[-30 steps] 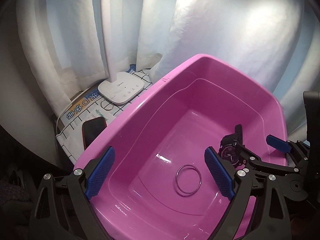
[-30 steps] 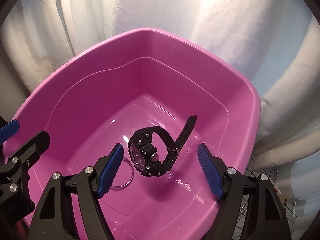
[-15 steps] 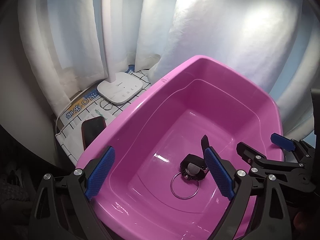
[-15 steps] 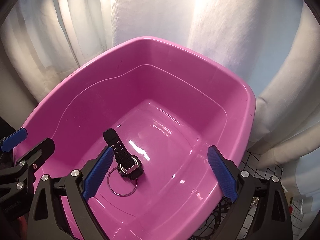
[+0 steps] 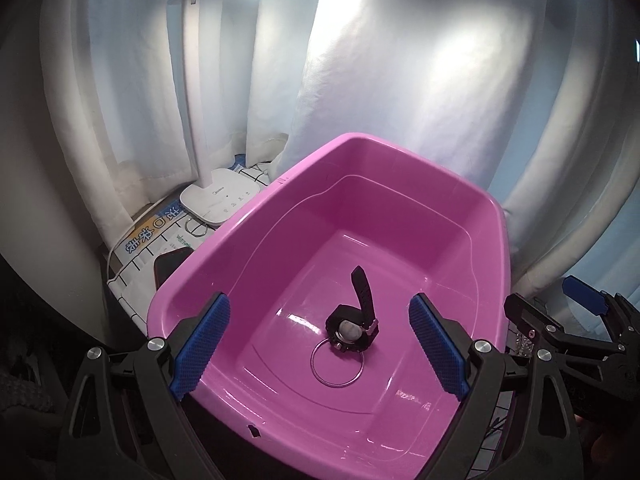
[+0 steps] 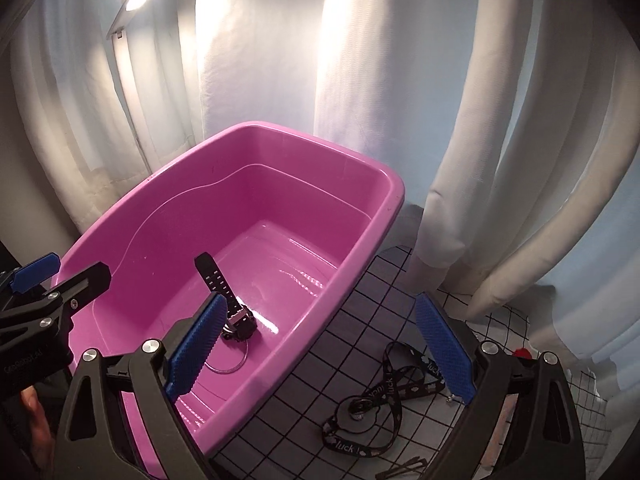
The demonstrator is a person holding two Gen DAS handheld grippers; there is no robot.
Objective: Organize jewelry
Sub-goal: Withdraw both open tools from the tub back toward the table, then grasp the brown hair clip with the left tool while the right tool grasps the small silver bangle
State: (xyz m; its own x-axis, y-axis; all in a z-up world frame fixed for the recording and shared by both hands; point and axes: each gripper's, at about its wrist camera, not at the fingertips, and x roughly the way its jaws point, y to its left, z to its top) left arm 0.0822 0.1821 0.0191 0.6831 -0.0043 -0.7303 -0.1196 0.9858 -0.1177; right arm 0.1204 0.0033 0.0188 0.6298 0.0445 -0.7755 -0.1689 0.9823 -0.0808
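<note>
Right now your right gripper [image 6: 320, 350] stands spread wide with nothing between its blue pads, having just finished opening. Your left gripper [image 5: 320, 346] is spread wide too, and empty.

Through the left wrist camera the black watch [image 5: 354, 326] lies on the floor of the pink tub [image 5: 224, 240], just below the middle of the frame and between the two left pads as seen, though well beyond them. Its case rests on the top edge of a silver ring [image 5: 338, 364], and one strap end sticks up toward 12 o'clock. At 10 o'clock, outside the tub, this view alone shows a white lamp base [image 5: 220, 200], a second ring [image 5: 196, 227] beside it, a printed sheet [image 5: 140, 240] and a dark phone [image 5: 168, 266]. The right gripper's tips show at 3 o'clock.

Through the right wrist camera the watch [image 6: 236, 316] sits just behind the left pad at about 9 o'clock of the gap, the ring [image 6: 232, 362] partly hidden by that pad. Only this view shows the checked cloth [image 6: 400, 280] to the right of the tub [image 6: 360, 248], with a black lanyard [image 6: 384, 400] printed "luck" lying between the pads at 6 o'clock, and something small and red [image 6: 522, 352] at 4 o'clock. White curtains [image 6: 480, 120] hang behind everything.
</note>
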